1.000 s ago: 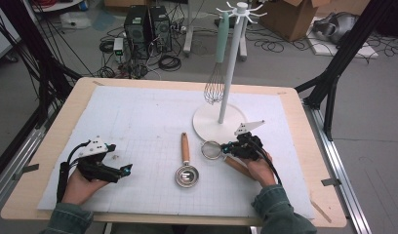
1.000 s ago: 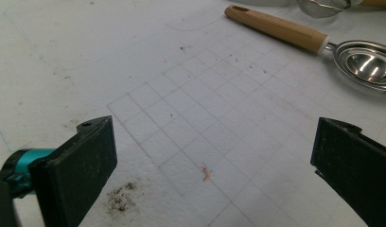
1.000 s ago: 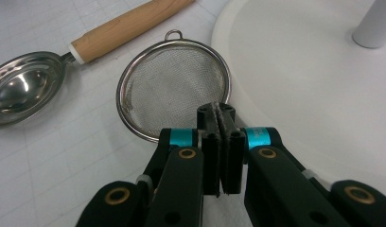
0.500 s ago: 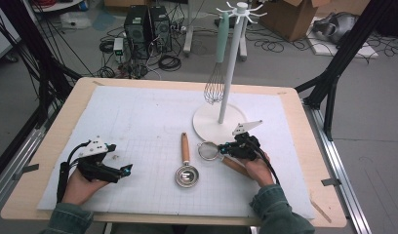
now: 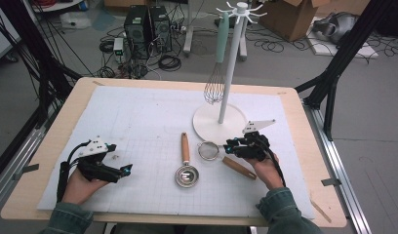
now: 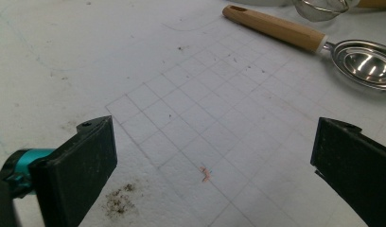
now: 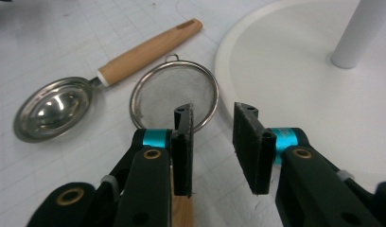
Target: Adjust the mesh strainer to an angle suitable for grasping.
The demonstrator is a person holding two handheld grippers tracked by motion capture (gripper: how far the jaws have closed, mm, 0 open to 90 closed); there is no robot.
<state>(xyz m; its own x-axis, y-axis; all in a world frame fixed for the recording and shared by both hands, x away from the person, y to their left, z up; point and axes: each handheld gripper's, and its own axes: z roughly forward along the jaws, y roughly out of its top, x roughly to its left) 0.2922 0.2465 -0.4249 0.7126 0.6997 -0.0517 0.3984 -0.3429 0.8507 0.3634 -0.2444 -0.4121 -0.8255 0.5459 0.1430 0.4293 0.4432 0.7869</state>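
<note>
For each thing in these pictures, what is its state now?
Left tongs: open wide, nothing between.
Right tongs: partly open, just opening, above strainer handle.
Strainer: lying flat beside stand base.
Scoop: lying flat, untouched.
Whisk: hanging on stand.

A whisk (image 5: 214,87) hangs from the white stand (image 5: 219,121); boxes sit apparently behind.

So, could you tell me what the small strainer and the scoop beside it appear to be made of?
The strainer looks like fine grey metal mesh in a shiny wire rim; its handle appears to be light wood. The scoop has a polished, mirror-like bowl, probably steel, and a matt tan handle with visible grain, likely wood.
</note>
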